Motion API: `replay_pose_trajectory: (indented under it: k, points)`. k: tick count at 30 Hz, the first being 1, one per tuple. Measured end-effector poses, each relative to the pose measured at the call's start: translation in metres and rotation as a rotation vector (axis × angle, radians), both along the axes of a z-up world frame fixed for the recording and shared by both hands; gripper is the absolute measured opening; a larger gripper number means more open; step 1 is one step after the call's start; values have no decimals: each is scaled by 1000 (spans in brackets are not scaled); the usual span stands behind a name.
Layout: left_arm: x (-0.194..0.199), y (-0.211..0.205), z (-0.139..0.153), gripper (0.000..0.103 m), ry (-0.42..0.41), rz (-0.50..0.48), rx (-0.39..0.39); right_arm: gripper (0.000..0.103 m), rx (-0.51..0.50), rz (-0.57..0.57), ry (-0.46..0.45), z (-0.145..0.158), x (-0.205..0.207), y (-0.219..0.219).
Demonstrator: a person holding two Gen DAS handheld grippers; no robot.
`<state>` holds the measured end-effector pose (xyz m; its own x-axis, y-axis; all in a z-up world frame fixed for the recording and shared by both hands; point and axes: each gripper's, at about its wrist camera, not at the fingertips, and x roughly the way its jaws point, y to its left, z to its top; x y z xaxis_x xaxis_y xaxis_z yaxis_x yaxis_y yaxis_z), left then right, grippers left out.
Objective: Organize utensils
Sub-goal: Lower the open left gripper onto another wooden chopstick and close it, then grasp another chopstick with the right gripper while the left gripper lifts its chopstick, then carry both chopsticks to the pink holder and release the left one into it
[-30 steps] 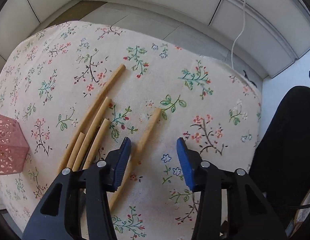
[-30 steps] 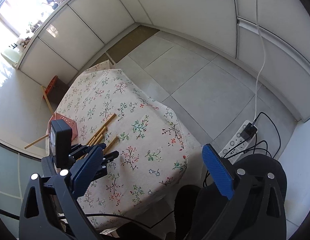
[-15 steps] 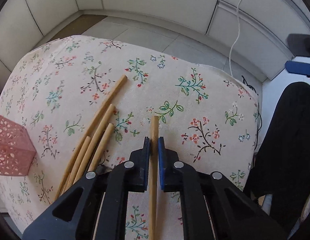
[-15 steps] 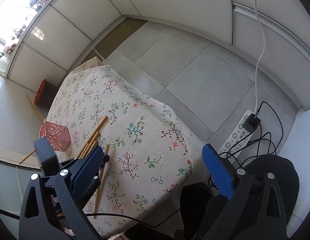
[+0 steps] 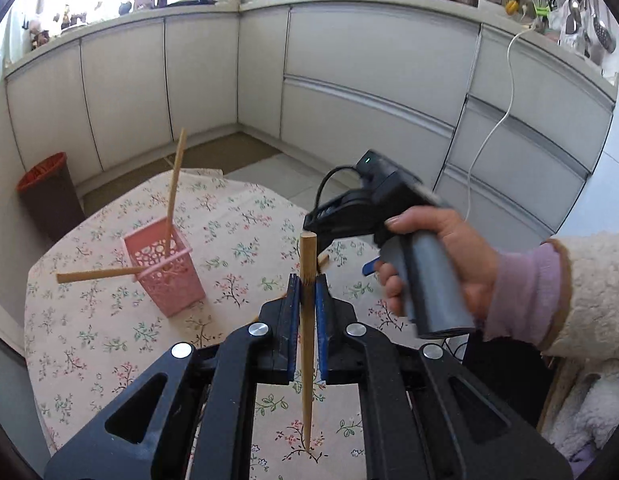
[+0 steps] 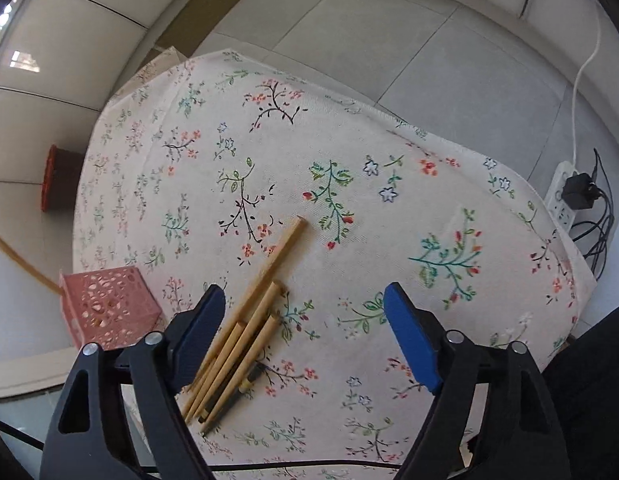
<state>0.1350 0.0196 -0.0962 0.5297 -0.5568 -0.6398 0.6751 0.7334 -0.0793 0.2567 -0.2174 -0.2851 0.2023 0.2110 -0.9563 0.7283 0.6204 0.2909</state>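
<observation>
Open tablecloth (image 6: 389, 128) across far and right portions of table; unobstructed passage there for either gripper. Obstacles: pink basket (image 5: 165, 268) upright at left side w/ two sticks (image 5: 174, 188) projecting up and sideways from it, blocking approach from above-left; loose stick bundle (image 6: 245, 320) lying flat just beside basket, directly under right gripper (image 6: 305, 336), jaws spread wide. Right hand (image 5: 429, 256) w/ its tool occupying space right of stick (image 5: 308, 320) clamped in left gripper (image 5: 308, 292).

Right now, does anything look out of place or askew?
Yes: one chopstick pokes sideways through the pink basket wall instead of standing inside like the upright chopstick. Four more chopsticks lie loose on the tablecloth.
</observation>
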Motion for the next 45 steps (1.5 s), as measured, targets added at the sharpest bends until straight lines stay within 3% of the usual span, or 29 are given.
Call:
replay_pose_trajectory:
  k: [6,10,15,18,21,22,23,24,27,30,36,45]
  points:
    - [-19,15,24,7,-91,-33,-50,59,-124,-6,136,-16,40,23]
    - [-31,34,40,7,-144,-37,-87,19,-186,25,157,-14,58,34]
    - [-38,59,60,7,-195,8,-157,15,-154,28,109,-14,61,33]
    - [-41,68,65,7,-196,33,-175,8,-85,46,48,-11,54,28]
    - [-29,67,53,7,-103,13,-142,8,-67,83,-44,6,43,25]
    - [-24,63,43,15,-54,-7,-108,8,-50,92,-75,12,39,23]
    - [-16,55,27,32,20,-32,-58,8,-30,99,-114,20,34,20]
    - [-9,45,10,38,79,-40,-3,8,-19,106,-149,27,30,17]
    - [10,11,-46,39,225,-37,195,8,-3,122,-253,50,12,8]
    - [21,-9,-88,39,305,-58,331,8,29,133,-325,67,-2,-2]
    - [30,-23,-126,42,402,-119,379,8,11,188,-464,111,-27,-16]
    - [51,-55,-152,43,481,-120,417,8,-35,252,-595,170,-66,-29]
